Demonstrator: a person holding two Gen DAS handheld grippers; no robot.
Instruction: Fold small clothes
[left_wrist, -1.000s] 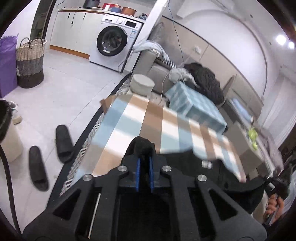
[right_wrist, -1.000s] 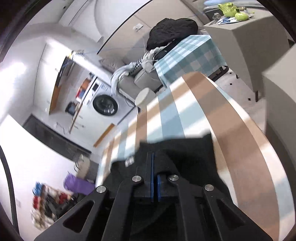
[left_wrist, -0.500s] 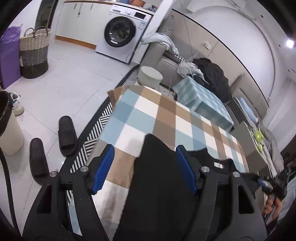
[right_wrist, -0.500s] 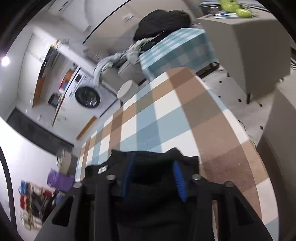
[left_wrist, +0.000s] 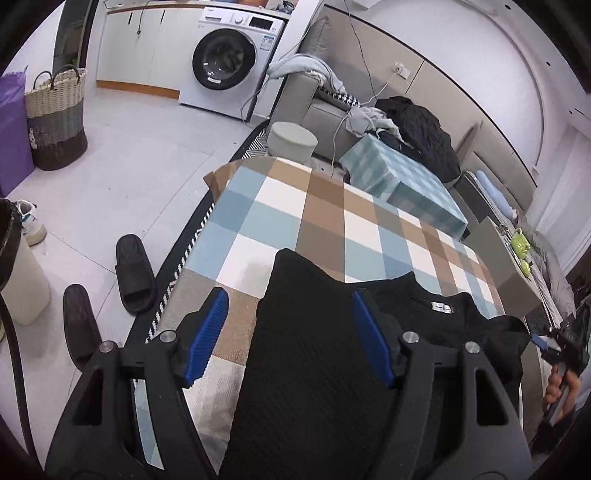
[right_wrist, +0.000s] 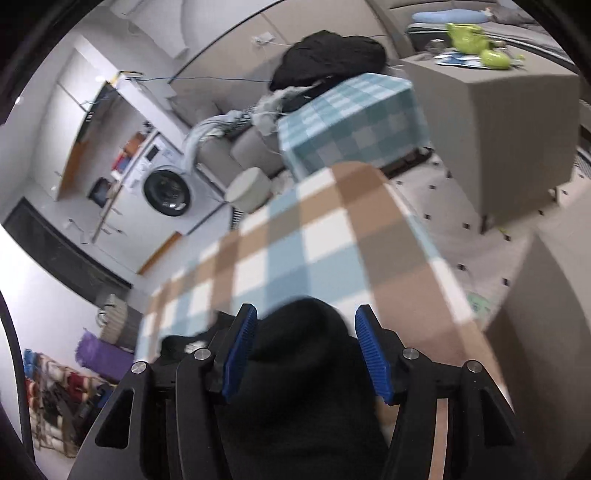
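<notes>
In the left wrist view the left gripper (left_wrist: 288, 336) stands spread wide over the black knit garment (left_wrist: 306, 369) lying on the checked tablecloth (left_wrist: 295, 214), while the right wrist view (blurred) shows the right gripper (right_wrist: 304, 350) likewise released, its blue pads (right_wrist: 371, 354) flanking a black fold.

One black garment (left_wrist: 317, 373) lies on one checked table (left_wrist: 295, 218). Two tools: the left tool (left_wrist: 288, 332) and the right tool (right_wrist: 306, 350), each with two blue pads. Two black slippers (left_wrist: 135, 273) on the floor at nine o'clock. One washing machine (left_wrist: 229, 59), one woven basket (left_wrist: 57, 118), one round stool (left_wrist: 291, 142) toward twelve.
</notes>
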